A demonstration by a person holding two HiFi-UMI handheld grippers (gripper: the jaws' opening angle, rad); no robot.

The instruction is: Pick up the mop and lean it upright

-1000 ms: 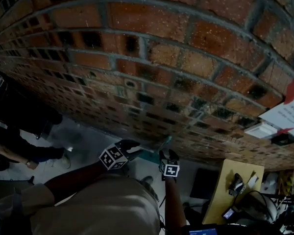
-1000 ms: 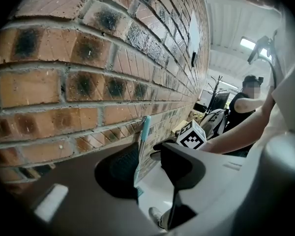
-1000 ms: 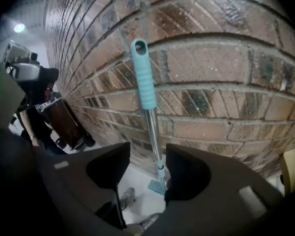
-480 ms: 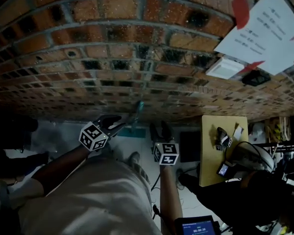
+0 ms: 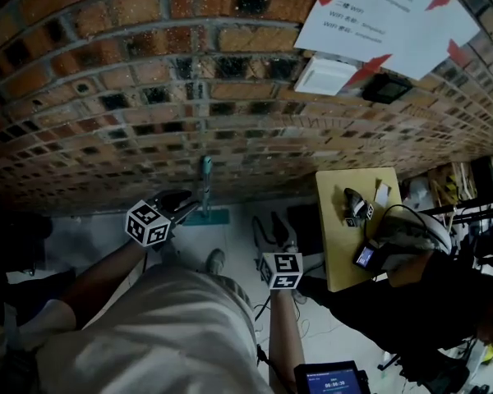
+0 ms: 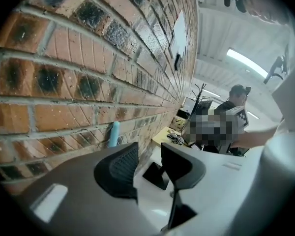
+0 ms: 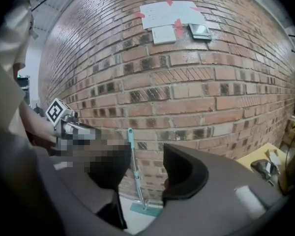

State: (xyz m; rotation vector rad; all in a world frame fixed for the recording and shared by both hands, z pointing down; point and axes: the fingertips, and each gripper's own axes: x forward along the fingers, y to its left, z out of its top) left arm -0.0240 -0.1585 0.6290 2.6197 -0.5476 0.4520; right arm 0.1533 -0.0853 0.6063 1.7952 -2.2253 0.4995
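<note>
The mop point(image 5: 205, 184) has a teal handle and a flat teal head point(image 5: 204, 217). It stands upright with the handle against the brick wall point(image 5: 107, 97) and the head on the floor. My left gripper point(image 5: 191, 208) is just left of the pole and open. In the left gripper view its jaws point(image 6: 148, 154) hold nothing, and the handle tip point(image 6: 113, 133) shows beyond the left jaw. My right gripper point(image 5: 279, 230) is to the right of the mop, apart from it and open. Its jaws point(image 7: 146, 156) have just closed a little with nothing in them. The mop point(image 7: 133, 167) shows far off between them.
A small yellow table point(image 5: 345, 245) with devices and cables stands by the wall on the right. A person point(image 5: 427, 302) sits beyond it. Taped papers point(image 5: 378, 15) and a white box point(image 5: 324, 76) hang on the bricks. A dark flat object point(image 5: 304, 228) lies on the floor.
The head view has swung along the wall, bringing the papers in. The mop handle now stands steeper against the bricks. My right gripper has drawn back from the mop.
</note>
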